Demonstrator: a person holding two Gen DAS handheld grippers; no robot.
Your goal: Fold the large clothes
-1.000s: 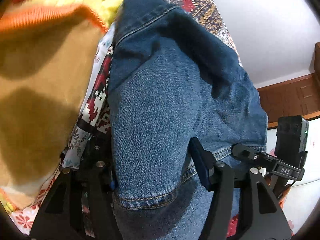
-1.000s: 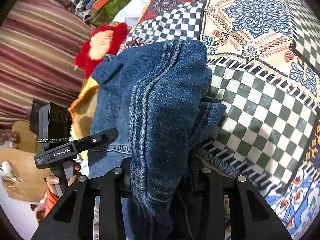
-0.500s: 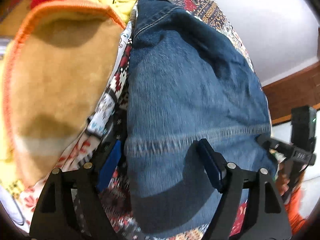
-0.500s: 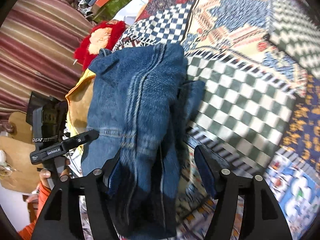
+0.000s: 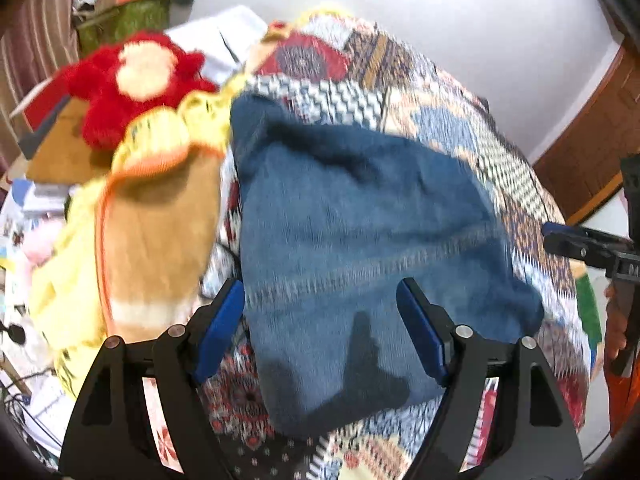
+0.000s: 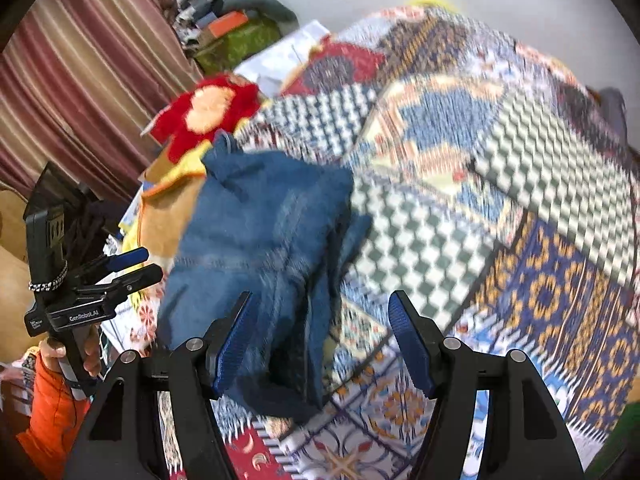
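Observation:
A folded pair of blue jeans (image 5: 360, 220) lies in a bundle on the patchwork quilt (image 5: 460, 128). My left gripper (image 5: 320, 292) hovers open above the near end of the jeans, its blue pads clear of the denim. In the right wrist view the jeans (image 6: 256, 232) sit left of centre, with one layer bunched along their right side. My right gripper (image 6: 320, 304) is open above that edge, with nothing pressed between its pads. The left gripper (image 6: 132, 266) also shows at the left there, held by a hand in an orange sleeve (image 6: 52, 408).
A tan and yellow cloth with orange trim (image 5: 160, 216) lies left of the jeans, with a red plush toy (image 5: 136, 80) behind it. The quilt (image 6: 500, 208) spreads far to the right. A striped curtain (image 6: 80, 80) and a clutter pile (image 6: 236, 28) stand behind.
Both grippers have let go of the jeans, opened and lifted back from them. The jeans now lie loose on the quilt and look smaller in both views.

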